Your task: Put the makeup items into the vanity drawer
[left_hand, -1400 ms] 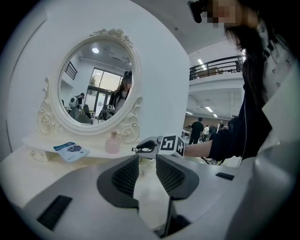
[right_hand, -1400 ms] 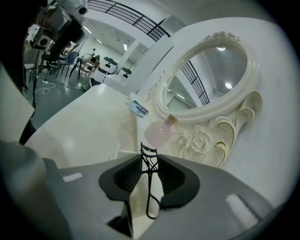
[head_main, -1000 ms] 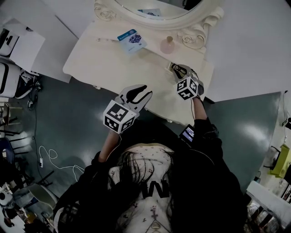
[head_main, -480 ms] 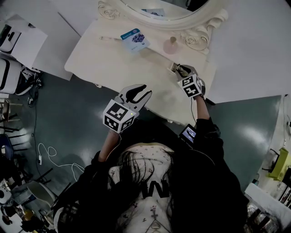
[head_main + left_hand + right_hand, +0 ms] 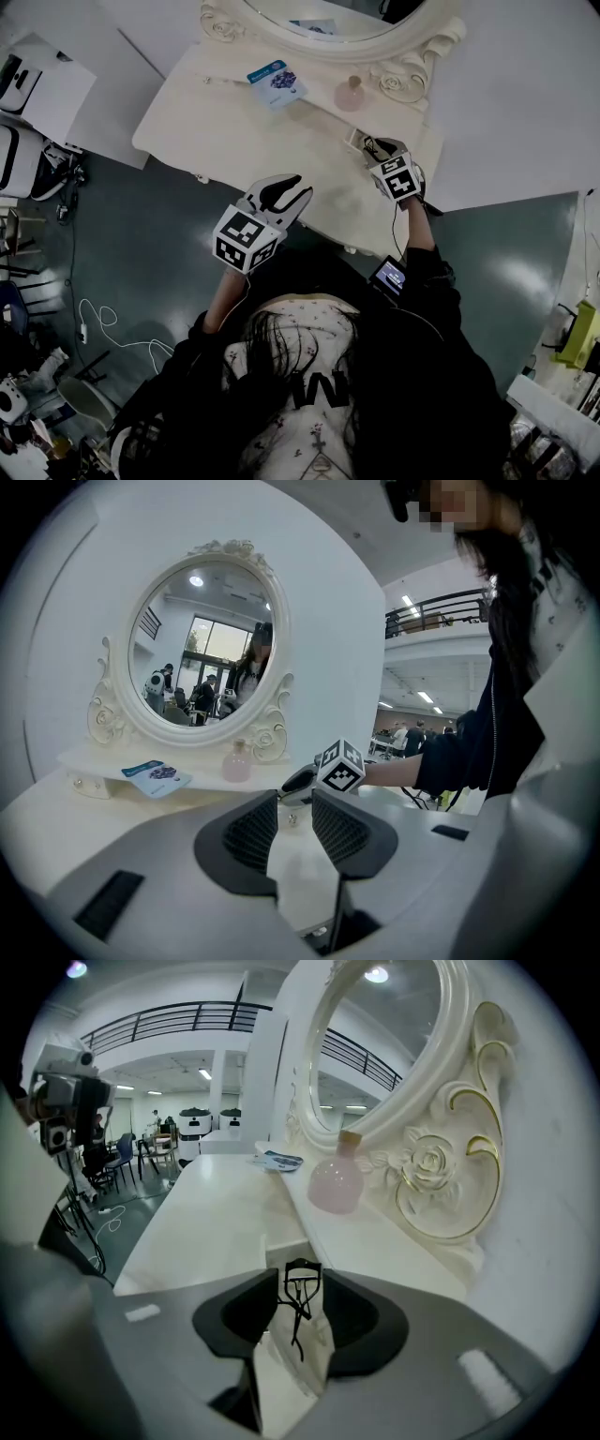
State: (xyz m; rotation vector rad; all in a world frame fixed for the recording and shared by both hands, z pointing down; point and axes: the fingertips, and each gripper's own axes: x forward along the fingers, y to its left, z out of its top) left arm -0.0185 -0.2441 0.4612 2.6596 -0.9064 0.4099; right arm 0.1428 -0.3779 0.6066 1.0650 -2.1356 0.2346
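1. Two items, a pink bottle [image 5: 336, 1185] and a blue packet [image 5: 275, 82], sit on the vanity [image 5: 234, 141].
2. Left gripper [image 5: 293, 794]: slightly parted, empty.
3. Right gripper [image 5: 298, 1279]: over the open drawer [image 5: 277, 1244], jaws just widened.
4. Eyelash curler [image 5: 295, 1307]: apparently loose between them, lengthwise, head pointing away.

A plain white wall [image 5: 328, 592] stands right behind the oval mirror [image 5: 202, 649] with its carved cream frame. In the head view a dull grey-green floor [image 5: 141, 234] spreads below the mirror, with a white cable [image 5: 112, 322] lying on it. Away to the mirror's side, a railed balcony [image 5: 178, 1016] runs above ceiling strip lights [image 5: 204, 1073].
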